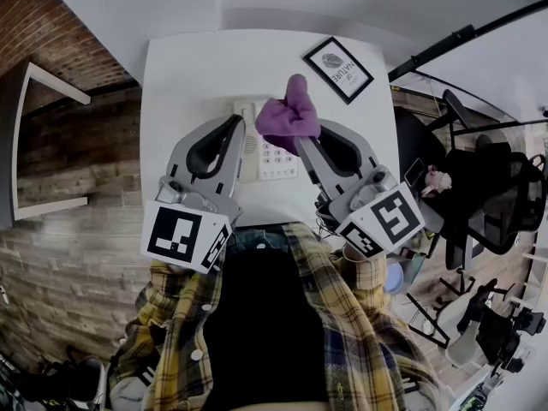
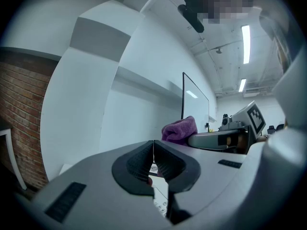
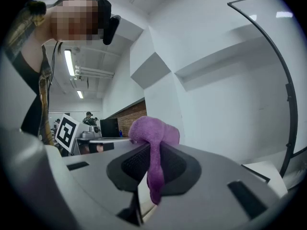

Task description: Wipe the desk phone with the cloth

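Right gripper (image 3: pixel 154 163) is clamped on the purple cloth (image 3: pixel 153 131). A narrow fold runs down between the pads, and the bulk mushrooms in a soft lump above the jaw tips. In the head view that lump hangs over the upper right of the desk phone (image 1: pixel 272 163), which sits mid-desk (image 1: pixel 188 75), below and to the left of a framed print (image 1: pixel 337 68). I can't be sure from this angle whether the cloth is touching the phone or just above it. Left gripper (image 2: pixel 153 153) has its pads pressed together with nothing between them, and its tips lie beside the handset (image 1: pixel 247 139) on the phone's left side. A sliver of keypad (image 1: pixel 278 159) seems to show under its jaws in its own view, but it is too small to read. Handling, as judged: the cloth is light, limp terry-like stuff that will fold and drag rather than push, so the present pinch near one edge leaves a good free wad for wiping. The phone is rigid plastic, light enough to skid on the smooth desk top, and its handset rests loose in the cradle. Steady it on the plain body edge or press down on the handset's middle, not on the keys.
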### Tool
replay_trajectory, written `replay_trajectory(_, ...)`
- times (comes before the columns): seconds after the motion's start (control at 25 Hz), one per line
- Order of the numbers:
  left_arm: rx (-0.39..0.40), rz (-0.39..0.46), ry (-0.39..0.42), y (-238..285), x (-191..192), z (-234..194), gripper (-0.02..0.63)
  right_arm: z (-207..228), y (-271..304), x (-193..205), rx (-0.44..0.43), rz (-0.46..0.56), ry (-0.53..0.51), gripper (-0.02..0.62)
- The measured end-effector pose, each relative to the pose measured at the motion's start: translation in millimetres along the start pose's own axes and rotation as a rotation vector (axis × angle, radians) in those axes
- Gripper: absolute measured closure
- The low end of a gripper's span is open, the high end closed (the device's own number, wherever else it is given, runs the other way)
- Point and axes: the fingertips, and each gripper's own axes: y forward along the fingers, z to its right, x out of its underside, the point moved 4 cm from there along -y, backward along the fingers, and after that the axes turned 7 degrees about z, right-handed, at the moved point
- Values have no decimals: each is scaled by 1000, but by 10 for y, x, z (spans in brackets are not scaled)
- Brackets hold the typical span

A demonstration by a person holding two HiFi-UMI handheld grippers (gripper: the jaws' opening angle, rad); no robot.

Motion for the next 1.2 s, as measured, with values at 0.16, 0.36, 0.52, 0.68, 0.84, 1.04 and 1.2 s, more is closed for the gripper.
replay_trajectory(0.16,-1,0,1,12,2,-2,589,16,1,10,-1,-4,2,537)
replay_trajectory(0.36,0,-1,1,25,-2,2,589,29,-1,9,-2,-3,5,537)
replay_trajectory(0.52,3,-2,1,24,-9,11,589,19,-2,10,-2,-10,0,537)
replay_trajectory(0.68,5,-4,2,29,1,19,589,20,-4,31,-2,-21,-8,537)
replay_trajectory(0.84,6,-5,0,34,19,23,589,36,-20,42,3,-18,-6,537)
replay_trajectory(1.04,3,-7,-3,43,27,11,589,55,-33,46,12,-16,-3,537)
replay_trajectory(1.2,3,-9,-4,43,29,9,589,59,-41,43,16,-15,-2,537)
